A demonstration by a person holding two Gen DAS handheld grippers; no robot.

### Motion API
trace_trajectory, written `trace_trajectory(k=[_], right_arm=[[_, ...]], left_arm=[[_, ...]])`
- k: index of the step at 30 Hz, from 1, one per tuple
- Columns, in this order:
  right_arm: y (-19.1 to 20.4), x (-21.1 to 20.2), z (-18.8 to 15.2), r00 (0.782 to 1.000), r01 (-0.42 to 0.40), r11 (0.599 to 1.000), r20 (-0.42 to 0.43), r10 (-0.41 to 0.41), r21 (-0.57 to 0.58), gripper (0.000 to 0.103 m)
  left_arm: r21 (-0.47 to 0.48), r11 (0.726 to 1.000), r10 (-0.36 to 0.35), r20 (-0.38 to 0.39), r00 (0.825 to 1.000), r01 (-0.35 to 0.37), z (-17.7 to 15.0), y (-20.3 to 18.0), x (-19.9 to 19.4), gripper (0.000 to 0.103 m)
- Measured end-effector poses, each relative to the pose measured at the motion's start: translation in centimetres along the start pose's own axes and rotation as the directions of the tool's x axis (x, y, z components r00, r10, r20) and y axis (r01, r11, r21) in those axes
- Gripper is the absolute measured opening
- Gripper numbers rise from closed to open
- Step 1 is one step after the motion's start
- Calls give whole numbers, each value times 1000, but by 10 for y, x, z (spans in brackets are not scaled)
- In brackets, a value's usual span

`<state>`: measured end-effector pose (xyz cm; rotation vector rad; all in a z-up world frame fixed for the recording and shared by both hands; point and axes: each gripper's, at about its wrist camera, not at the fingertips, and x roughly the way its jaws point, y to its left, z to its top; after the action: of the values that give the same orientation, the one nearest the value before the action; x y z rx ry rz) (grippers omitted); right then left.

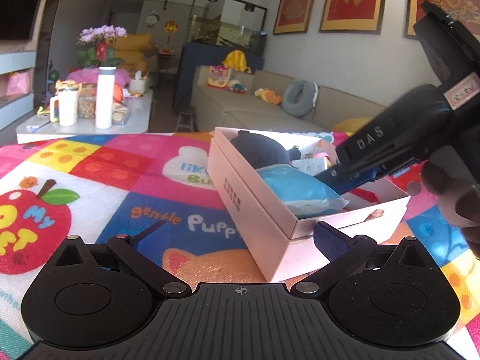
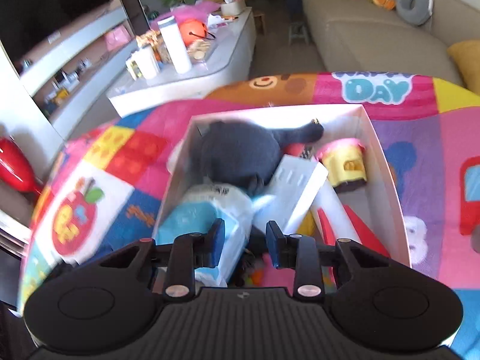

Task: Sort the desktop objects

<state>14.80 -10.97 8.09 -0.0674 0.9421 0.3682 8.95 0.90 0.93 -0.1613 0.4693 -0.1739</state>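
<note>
A pale pink box [image 1: 261, 207] stands on the colourful play mat [image 1: 126, 180]. It holds a dark plush toy [image 1: 261, 150], a blue-and-white packet [image 1: 300, 190], a white carton [image 2: 297, 186] and a yellow-and-pink toy [image 2: 345, 165]. My left gripper [image 1: 240, 234] is open and empty at the box's near corner, its right finger touching the near end wall. My right gripper [image 2: 245, 237] is open and empty, hovering inside the box [image 2: 387, 162] over the packet [image 2: 210, 219]. It also shows in the left wrist view [image 1: 336, 174], reaching into the box from the right.
A white coffee table [image 1: 90, 126] with a white bottle [image 1: 105, 102], mugs and snacks stands beyond the mat. A beige sofa [image 1: 270, 102] with plush toys is at the back right. A red object [image 2: 15, 168] sits left of the mat.
</note>
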Motion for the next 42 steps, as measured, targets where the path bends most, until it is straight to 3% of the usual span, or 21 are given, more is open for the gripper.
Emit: trace_trajectory(k=[3,5,9,13,16,22,23,28,32,36,37,39,42], right_arm=[[-7,-9,1,1000,-8,1000,22,8,17,31],[-20,-9,6,999,13,996,43,-17,91,41],[-45,20,20,996,79,966,28,-89,247,41],[-46,36,29,993,62,960,75,-86,274,42],[-36,37,32,991,83,969,83,-105,234,23],[-44,-2,21,986,30,971,153,-68,237,14],[-47,-7,19,985,48,971,153,-85,236,2],[-50,-19,10,967,160,966,165,-195,201,4],[-47,-16,9,992,-24,971,124,-6,239,6],[-21,-2,11,974,-225,946,89,209,234,6],[-9,3,11,979,-202,959,69,191,201,6],[10,11,11,996,-83,989,54,77,120,6],[-2,2,17,994,-74,984,87,61,163,13]], left_arm=[[4,1000,3,1,1000,-3,0,0,0,103],[7,1000,8,3,1000,-8,1,-1,-1,103],[5,999,41,13,999,-41,1,2,-1,103],[-22,998,52,7,999,-52,2,9,1,103],[-35,998,59,6,998,-59,3,13,1,103],[-32,995,97,25,995,-96,4,14,-2,103],[-35,994,104,29,994,-103,4,14,-2,103],[-49,991,128,33,991,-127,6,16,-3,103],[-50,991,128,31,991,-126,6,17,-4,103],[-56,991,121,34,992,-119,6,19,-4,103],[-56,992,118,34,992,-116,6,19,-4,103],[-51,993,113,35,993,-111,6,18,-5,103],[-50,994,101,40,994,-99,6,17,-7,103]])
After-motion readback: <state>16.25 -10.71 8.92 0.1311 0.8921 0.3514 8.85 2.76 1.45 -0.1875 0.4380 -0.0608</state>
